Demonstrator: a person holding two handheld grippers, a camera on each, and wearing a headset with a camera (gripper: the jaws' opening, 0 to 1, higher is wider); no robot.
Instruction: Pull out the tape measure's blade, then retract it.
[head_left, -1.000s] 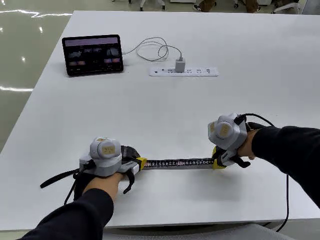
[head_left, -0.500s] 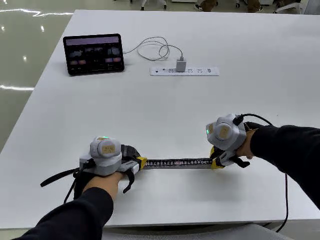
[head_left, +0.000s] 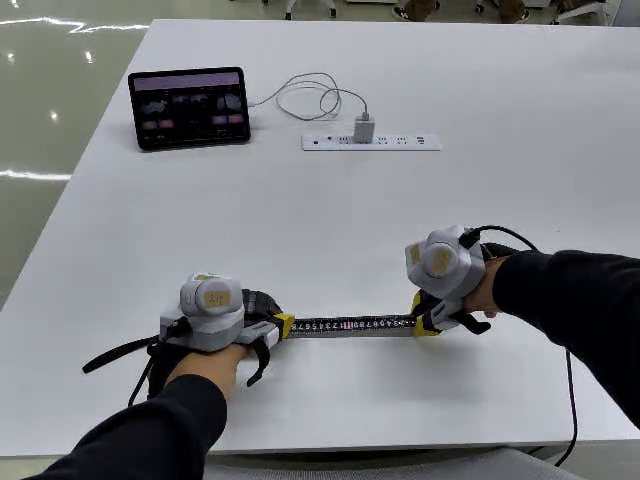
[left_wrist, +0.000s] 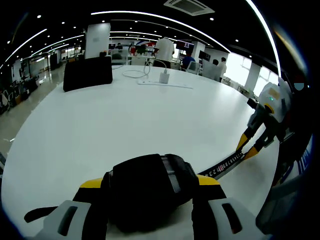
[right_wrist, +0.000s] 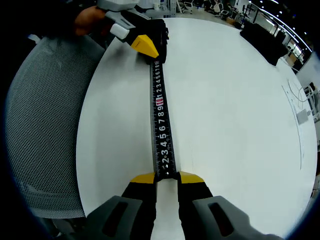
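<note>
Presently, the left gripper (head_left: 270, 325) is clamped on the black tape measure case (left_wrist: 147, 192). The blade (right_wrist: 161, 125) runs from it to the right gripper (right_wrist: 166, 178), which pinches its tip. Numerals 2–9 read ahead of those jaws, then 10 in red.

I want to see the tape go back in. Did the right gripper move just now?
Yes. Against the power strip, the right gripper has slid left, toward the left gripper, so the blade looks shorter.

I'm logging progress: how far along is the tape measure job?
Done: blade is out across the table. In hand: left gripper clamps the case, right gripper pinches its tip. The span looks shorter than a second ago. Left: retracting it fully.
</note>
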